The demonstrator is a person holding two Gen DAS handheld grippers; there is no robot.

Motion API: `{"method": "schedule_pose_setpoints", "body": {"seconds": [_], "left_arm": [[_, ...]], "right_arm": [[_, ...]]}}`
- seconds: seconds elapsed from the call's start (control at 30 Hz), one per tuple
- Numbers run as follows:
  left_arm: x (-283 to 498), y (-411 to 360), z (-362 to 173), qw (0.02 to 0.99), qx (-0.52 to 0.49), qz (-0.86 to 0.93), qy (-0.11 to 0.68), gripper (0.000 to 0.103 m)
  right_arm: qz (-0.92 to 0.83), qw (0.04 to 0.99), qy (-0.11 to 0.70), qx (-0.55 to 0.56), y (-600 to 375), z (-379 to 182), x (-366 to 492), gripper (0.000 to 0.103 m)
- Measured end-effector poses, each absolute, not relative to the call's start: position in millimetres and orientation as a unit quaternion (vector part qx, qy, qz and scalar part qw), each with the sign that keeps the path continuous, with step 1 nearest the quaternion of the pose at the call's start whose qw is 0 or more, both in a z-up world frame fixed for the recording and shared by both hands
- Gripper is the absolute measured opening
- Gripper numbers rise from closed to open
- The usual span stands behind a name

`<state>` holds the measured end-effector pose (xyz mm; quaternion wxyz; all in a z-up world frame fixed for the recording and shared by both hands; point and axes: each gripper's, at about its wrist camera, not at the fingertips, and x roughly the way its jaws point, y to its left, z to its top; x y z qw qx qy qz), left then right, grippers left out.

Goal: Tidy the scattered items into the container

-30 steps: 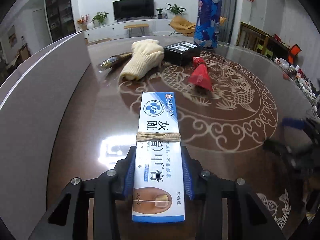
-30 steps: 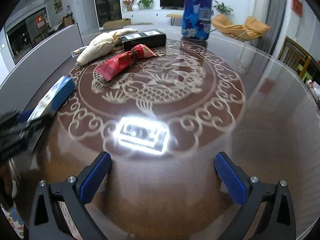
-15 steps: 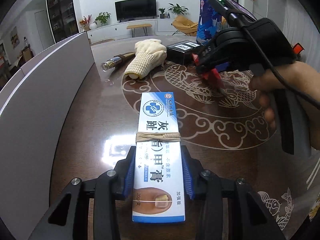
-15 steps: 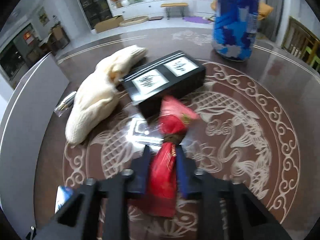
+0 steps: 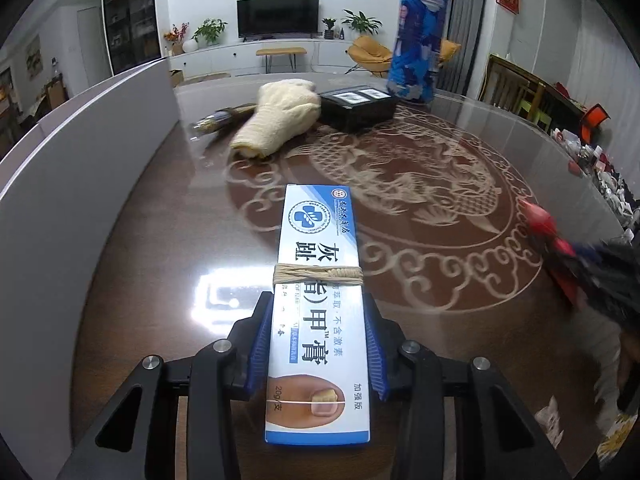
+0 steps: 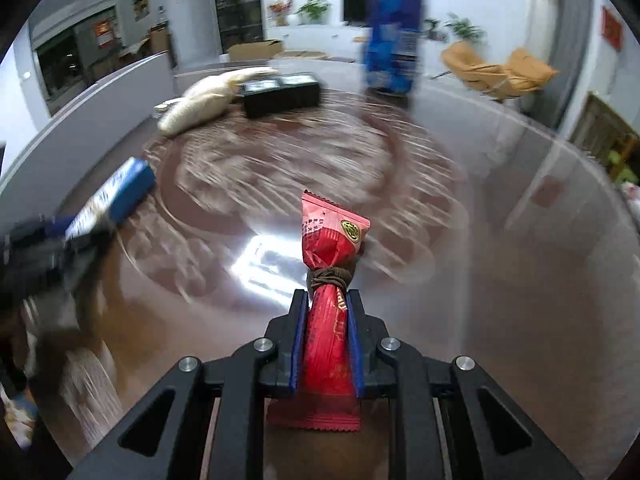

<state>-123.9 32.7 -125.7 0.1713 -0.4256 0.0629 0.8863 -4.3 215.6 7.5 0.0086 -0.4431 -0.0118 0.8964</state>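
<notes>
My left gripper (image 5: 318, 312) is shut on a long blue and white ointment box (image 5: 318, 280) with a rubber band round it, held above the brown table. My right gripper (image 6: 327, 308) is shut on a red snack packet (image 6: 330, 264) tied with a brown band, lifted off the table. The red packet and right gripper show blurred at the right of the left wrist view (image 5: 560, 248). The box and left gripper show at the left of the right wrist view (image 6: 116, 196). A cream glove (image 5: 280, 116), a black box (image 5: 358, 106) and a small glass vial (image 5: 220, 120) lie at the far side.
A tall blue patterned can (image 5: 418, 64) stands behind the black box. A grey-white curved wall (image 5: 80, 152) runs along the table's left edge. Clutter (image 5: 600, 168) lies off the table's right rim.
My right gripper closed on the red packet, lifted it and pulled it back toward the near right. My left gripper still holds the ointment box in nearly the same place.
</notes>
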Motion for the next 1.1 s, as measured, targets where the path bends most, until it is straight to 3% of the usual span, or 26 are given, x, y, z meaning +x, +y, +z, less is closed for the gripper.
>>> {"method": "schedule_pose_setpoints", "body": {"seconds": [0.1, 0.17, 0.27, 0.3, 0.33, 0.6, 1.1], "left_arm": [[-136, 59, -126, 0.165, -0.424, 0.887, 0.082, 0.044], [-143, 69, -126, 0.167, -0.424, 0.885, 0.09, 0.051], [-157, 68, -129, 0.15, -0.435, 0.884, 0.083, 0.083], [-162, 64, -132, 0.139, -0.445, 0.881, 0.075, 0.1], [-166, 61, -134, 0.135, -0.451, 0.88, 0.069, 0.103], [-172, 63, -136, 0.15, -0.45, 0.877, 0.078, 0.103], [-172, 63, -136, 0.15, -0.45, 0.877, 0.078, 0.103]], "right_arm": [[0.897, 0.025, 0.02, -0.441, 239, 7, 2, 0.025], [0.897, 0.03, 0.015, -0.441, 241, 7, -1, 0.037], [0.9, 0.032, 0.005, -0.435, 236, 6, -2, 0.047], [0.9, 0.033, 0.01, -0.434, 236, 6, -2, 0.05], [0.9, 0.033, 0.014, -0.434, 235, 6, -3, 0.055], [0.894, 0.032, 0.012, -0.447, 233, 2, -8, 0.088], [0.893, 0.034, 0.012, -0.449, 234, 0, -9, 0.09]]}}
